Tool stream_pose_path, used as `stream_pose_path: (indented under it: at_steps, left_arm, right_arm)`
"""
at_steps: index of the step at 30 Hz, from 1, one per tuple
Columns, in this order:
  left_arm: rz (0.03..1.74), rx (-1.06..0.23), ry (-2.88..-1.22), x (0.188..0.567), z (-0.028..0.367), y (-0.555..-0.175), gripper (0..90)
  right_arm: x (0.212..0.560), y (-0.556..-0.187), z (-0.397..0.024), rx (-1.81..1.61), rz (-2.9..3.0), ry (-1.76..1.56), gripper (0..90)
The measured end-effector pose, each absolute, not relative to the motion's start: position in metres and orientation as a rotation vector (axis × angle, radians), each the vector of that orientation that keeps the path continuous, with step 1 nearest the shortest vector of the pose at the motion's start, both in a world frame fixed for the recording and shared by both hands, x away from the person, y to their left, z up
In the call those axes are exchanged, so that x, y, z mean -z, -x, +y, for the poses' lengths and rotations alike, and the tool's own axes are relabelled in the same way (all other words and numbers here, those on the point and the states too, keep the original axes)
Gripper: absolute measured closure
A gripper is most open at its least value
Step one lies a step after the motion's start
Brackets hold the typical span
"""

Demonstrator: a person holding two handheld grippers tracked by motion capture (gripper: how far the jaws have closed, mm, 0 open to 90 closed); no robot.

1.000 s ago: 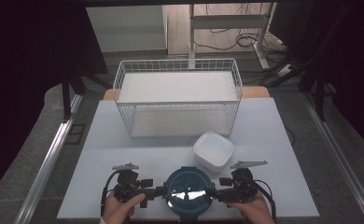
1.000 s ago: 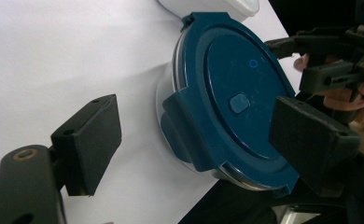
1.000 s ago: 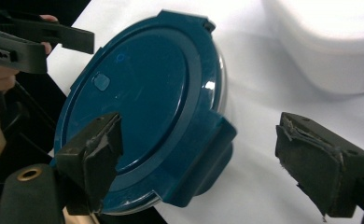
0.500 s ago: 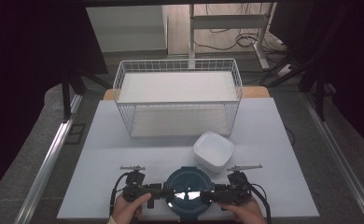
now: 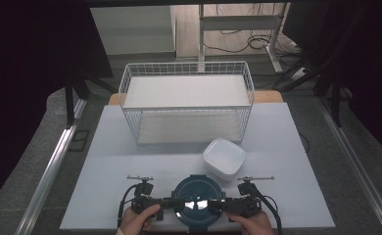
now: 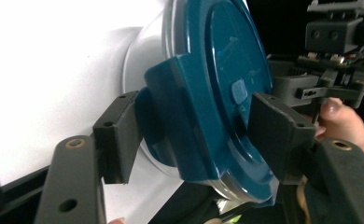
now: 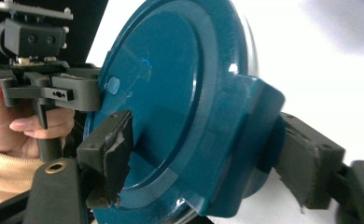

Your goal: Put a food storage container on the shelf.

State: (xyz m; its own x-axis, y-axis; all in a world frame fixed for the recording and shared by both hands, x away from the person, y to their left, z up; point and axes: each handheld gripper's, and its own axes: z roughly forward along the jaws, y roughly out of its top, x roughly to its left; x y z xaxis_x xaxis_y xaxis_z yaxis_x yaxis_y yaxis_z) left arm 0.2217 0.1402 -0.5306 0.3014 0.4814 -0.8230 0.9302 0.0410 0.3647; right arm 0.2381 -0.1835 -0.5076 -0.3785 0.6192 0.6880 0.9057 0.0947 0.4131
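A round container with a dark blue lid [image 5: 197,203] sits at the table's near edge. My left gripper [image 5: 171,202] holds it from the left and my right gripper [image 5: 218,204] from the right. In the left gripper view the lid [image 6: 217,60] stands on edge, and my left gripper [image 6: 196,135] is shut on its side clip, one jaw under the clip and one on the lid top. The right gripper view shows the lid [image 7: 161,79] with my right gripper [image 7: 208,154] shut on the opposite clip the same way. A hand holds each gripper.
A white square bowl [image 5: 223,159] sits just beyond the container, to its right. A white wire basket [image 5: 186,105] stands at the back of the white table [image 5: 106,161]. Dark floor and metal rails flank the table.
Both grippers have moved inward toward the container from either side and the hands have dropped slightly toward the near edge. The container has stayed in place.
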Motion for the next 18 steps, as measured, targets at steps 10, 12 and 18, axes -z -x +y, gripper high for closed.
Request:
stream_pose_path:
  at_steps: [10, 12, 18]
  left_arm:
    - [1.350, 0.542, -1.555, 0.522, 0.144, -0.219, 43.0]
    - [1.352, 0.530, -1.554, 0.520, 0.144, -0.219, 43.6]
    - [1.354, 0.503, -1.556, 0.515, 0.146, -0.216, 45.7]
  right_arm:
    - [0.505, -0.238, -0.188, 1.210, -1.960, 1.543, 34.9]
    - [0.504, -0.238, -0.188, 1.220, -1.962, 1.540, 35.9]
    - [0.500, -0.237, -0.187, 1.236, -1.960, 1.543, 38.2]
